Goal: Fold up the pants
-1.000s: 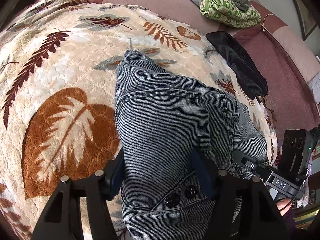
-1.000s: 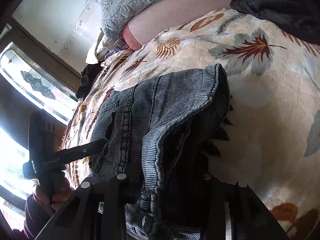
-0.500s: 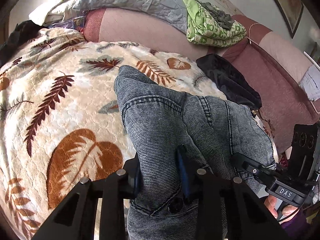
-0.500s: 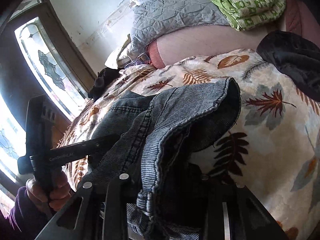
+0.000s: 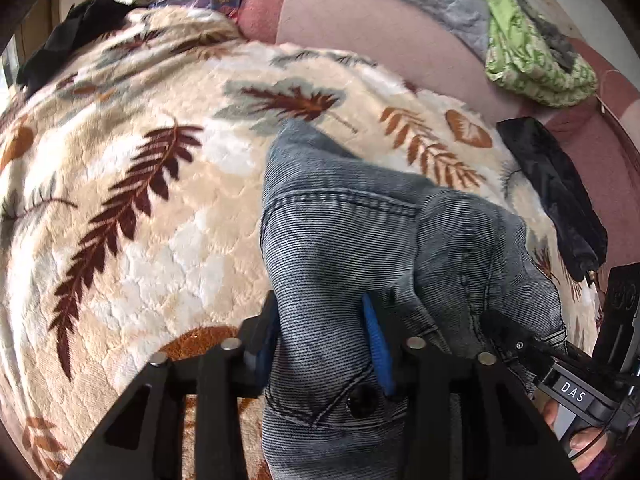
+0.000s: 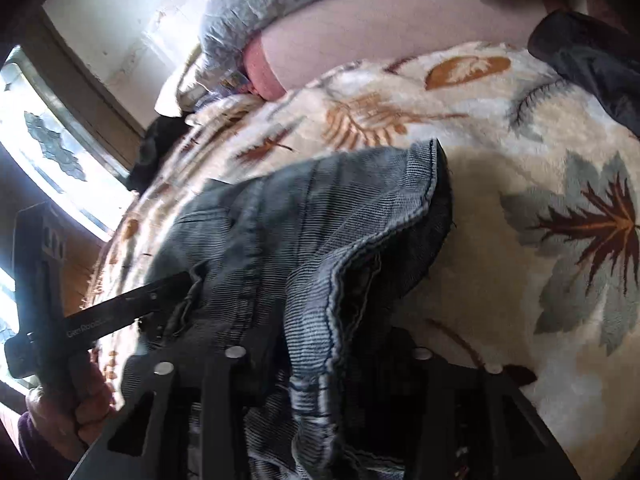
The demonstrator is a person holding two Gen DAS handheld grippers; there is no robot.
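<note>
Left gripper (image 5: 326,336) clamped on the jeans (image 5: 360,240) near the buttons; right gripper (image 6: 324,364) pinching the hemmed edge, both holding the bunched denim over the blanket (image 5: 132,208) toward its near edge. Risk, by judgement: thick fabric slipping from either grip or landing creased, spoiling the fold.

One pair of grey denim pants (image 5: 360,240), two grippers (image 5: 324,336) (image 6: 320,364), one leaf-print blanket (image 5: 140,200), one green cloth (image 5: 528,64).
</note>
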